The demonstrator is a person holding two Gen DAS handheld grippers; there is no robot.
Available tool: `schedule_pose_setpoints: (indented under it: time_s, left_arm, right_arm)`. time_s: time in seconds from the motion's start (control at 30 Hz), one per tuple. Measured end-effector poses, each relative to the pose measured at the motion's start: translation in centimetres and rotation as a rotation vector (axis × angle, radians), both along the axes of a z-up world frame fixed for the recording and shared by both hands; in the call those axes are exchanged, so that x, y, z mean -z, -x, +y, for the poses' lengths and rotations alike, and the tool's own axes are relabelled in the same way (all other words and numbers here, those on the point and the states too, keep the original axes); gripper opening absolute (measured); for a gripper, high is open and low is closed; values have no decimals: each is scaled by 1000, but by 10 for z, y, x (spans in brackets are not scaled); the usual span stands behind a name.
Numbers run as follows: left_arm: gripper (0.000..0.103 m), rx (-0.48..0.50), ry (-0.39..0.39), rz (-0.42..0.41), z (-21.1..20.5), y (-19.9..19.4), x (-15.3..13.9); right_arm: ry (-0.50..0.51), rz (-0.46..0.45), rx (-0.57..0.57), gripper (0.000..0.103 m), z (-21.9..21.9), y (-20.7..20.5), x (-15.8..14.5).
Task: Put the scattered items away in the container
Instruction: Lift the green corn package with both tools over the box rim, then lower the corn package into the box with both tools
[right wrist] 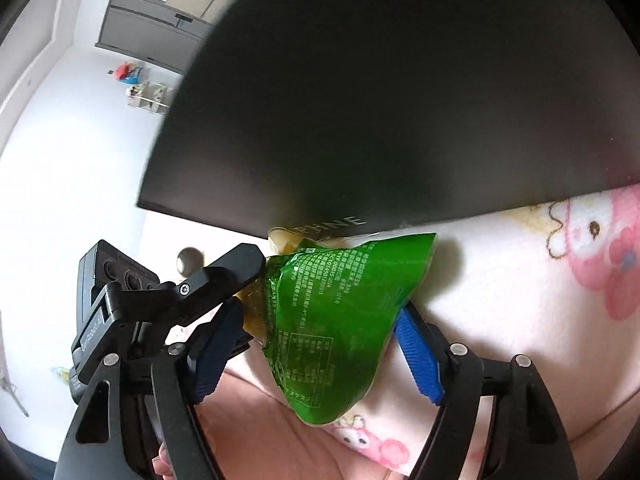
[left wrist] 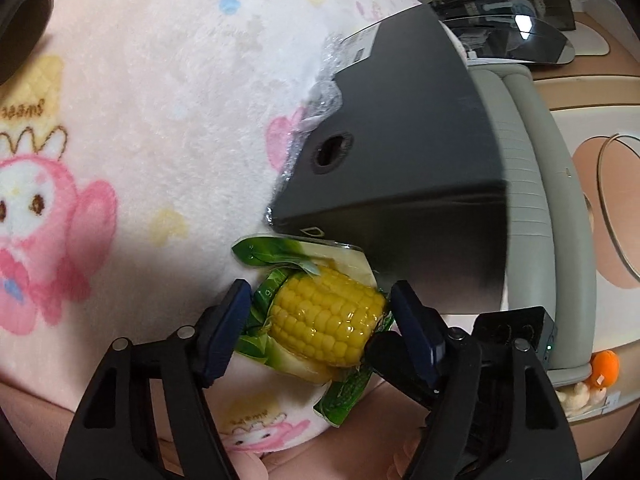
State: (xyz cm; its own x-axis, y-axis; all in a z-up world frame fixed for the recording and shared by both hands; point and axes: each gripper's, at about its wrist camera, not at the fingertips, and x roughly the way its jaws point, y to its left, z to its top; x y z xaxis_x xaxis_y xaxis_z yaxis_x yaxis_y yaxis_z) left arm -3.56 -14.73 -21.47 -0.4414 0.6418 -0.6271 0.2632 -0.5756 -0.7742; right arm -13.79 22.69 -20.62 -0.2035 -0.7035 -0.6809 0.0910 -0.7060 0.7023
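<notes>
Blue rubber pads line both tools. Left gripper (left wrist: 320,320): pads pressed on either side of the corn packet (left wrist: 320,316), a vacuum-sealed yellow cob in green-printed film; grip looks firm, kernels bulging between the pads. In the left wrist view a second black jaw crosses in front of the left tool's far finger.

Right gripper (right wrist: 320,340): jaws set fairly wide, the same corn packet (right wrist: 332,328) between them, seen from its green back with white print. One blue pad (right wrist: 418,356) shows clear of the film on the far side; the other pad is half hidden behind the other tool's black finger, so contact there cannot be judged. Cannot tell whether this tool is actually gripping.

Packet's upper edge touches, or tucks just under, the lower rim of a black box (left wrist: 400,140), the container. Box has a round finger hole on its side and bubble wrap along one edge. In the right wrist view the box (right wrist: 380,100) fills most of the frame, partial lettering at its rim, rest cut off.

All sits over a pink cartoon-print fleece blanket (left wrist: 140,120).
</notes>
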Motion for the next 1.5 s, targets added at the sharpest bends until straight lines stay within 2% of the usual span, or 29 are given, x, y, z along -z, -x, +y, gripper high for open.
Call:
schedule_pose_setpoints:
  time_s: [0.17,0.27,0.4,0.5,0.57,0.6,0.63,0.67,0.77,0.87,1.07,1.2,1.3,1.5]
  left_arm:
    - [71,-2,-56,22,-17,-18,-9]
    - [71,-1,-60,51,-24,-26,-20]
    - [71,-4,-43,120,-11,-25,-31]
    - [71,-9,-51,165,14,-20,-40]
    - [71,-5,-46,201,10,-19,-53]
    - [71,-3,-40,215,30,21,-70]
    - [71,-1,-34,227,50,38,-77]
    - [71,4,-29,239,56,39,-81]
    - [71,22,-18,270,104,90,-109]
    - [71,32,-12,293,125,104,-121]
    - [71,81,-39,256,152,140,-109]
    - [71,110,-9,207,173,164,-94]
    - [69,116,-23,176,178,173,-83]
    - [69,104,43,179,181,171,-86]
  right_arm:
    - [17,40,-37,73,1,-8,-17]
    - [23,67,-58,73,-1,-15,-29]
    - [49,117,-71,73,2,-22,-52]
    - [60,162,-77,73,-2,-26,-72]
    - [66,202,-76,73,-22,-26,-78]
    - [73,220,-74,73,-22,-25,-85]
    - [80,233,-72,73,-24,-23,-88]
    - [87,247,-71,73,-21,-22,-91]
    - [96,291,-68,73,-4,-11,-105]
    - [81,334,-56,73,9,8,-123]
    - [49,353,-8,73,45,26,-134]
    - [61,294,48,73,69,48,-111]
    - [80,256,61,68,71,57,-98]
    - [12,283,50,68,49,56,-93]
